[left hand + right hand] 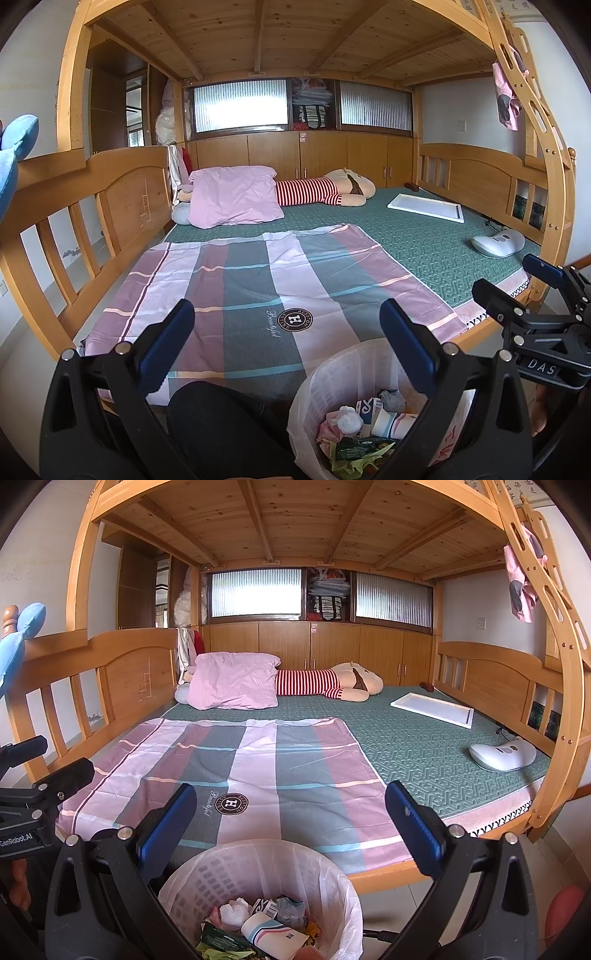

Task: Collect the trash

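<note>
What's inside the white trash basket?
The trash basket holds a crumpled white tissue, a striped paper cup, a green wrapper and other scraps. Whatever lies deeper is covered by this top layer.

Two tongs, the left tongs and the right tongs, both spread wide with nothing between the fingers. One bin just below them, lined with one bag, trash heaped inside; the pieces overlap too much to count, though one white wad and one striped cup stand out. Ahead of the tongs, one bed carrying one checked sheet, one pink pillow, one striped plush, one white frame and one white gadget.
</note>
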A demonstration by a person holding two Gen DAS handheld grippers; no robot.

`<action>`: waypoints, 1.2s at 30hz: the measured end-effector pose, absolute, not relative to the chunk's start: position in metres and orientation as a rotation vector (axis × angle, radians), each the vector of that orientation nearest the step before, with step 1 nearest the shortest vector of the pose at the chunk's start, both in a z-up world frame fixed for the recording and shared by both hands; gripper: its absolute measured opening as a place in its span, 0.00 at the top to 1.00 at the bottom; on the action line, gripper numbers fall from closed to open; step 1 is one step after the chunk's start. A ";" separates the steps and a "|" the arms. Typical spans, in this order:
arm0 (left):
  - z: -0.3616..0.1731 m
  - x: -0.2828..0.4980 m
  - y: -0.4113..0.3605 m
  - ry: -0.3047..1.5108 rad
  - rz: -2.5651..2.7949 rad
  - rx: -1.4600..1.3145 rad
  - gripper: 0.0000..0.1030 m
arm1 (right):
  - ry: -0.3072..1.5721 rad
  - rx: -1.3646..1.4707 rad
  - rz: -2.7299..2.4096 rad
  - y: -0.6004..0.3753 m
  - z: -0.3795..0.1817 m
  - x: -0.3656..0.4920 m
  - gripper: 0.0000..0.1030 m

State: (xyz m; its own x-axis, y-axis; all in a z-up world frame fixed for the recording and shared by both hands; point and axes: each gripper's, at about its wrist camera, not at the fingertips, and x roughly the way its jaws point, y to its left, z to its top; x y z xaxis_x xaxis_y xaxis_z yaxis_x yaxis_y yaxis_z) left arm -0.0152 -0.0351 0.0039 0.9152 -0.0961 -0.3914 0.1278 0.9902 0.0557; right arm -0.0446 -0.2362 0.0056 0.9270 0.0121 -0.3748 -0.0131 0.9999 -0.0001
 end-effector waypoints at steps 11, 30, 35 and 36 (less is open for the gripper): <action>-0.001 -0.016 -0.036 0.405 -0.125 0.086 0.03 | 0.385 -0.003 0.014 -0.237 0.005 -0.044 0.03; -0.005 -0.015 -0.035 0.415 -0.131 0.085 0.03 | 0.387 -0.006 0.015 -0.235 -0.001 -0.044 0.03; -0.005 -0.013 -0.032 0.418 -0.137 0.085 0.03 | 0.389 -0.008 0.016 -0.235 -0.001 -0.044 0.03; -0.005 -0.013 -0.033 0.418 -0.137 0.084 0.03 | 0.389 -0.008 0.016 -0.235 -0.001 -0.044 0.03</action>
State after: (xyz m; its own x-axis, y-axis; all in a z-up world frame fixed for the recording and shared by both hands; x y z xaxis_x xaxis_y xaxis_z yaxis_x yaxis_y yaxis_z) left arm -0.0130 -0.0325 -0.0051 0.9048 -0.1153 -0.4098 0.1501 0.9872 0.0535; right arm -0.0440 -0.2347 -0.0010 0.9253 0.0145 -0.3790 -0.0175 0.9998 -0.0045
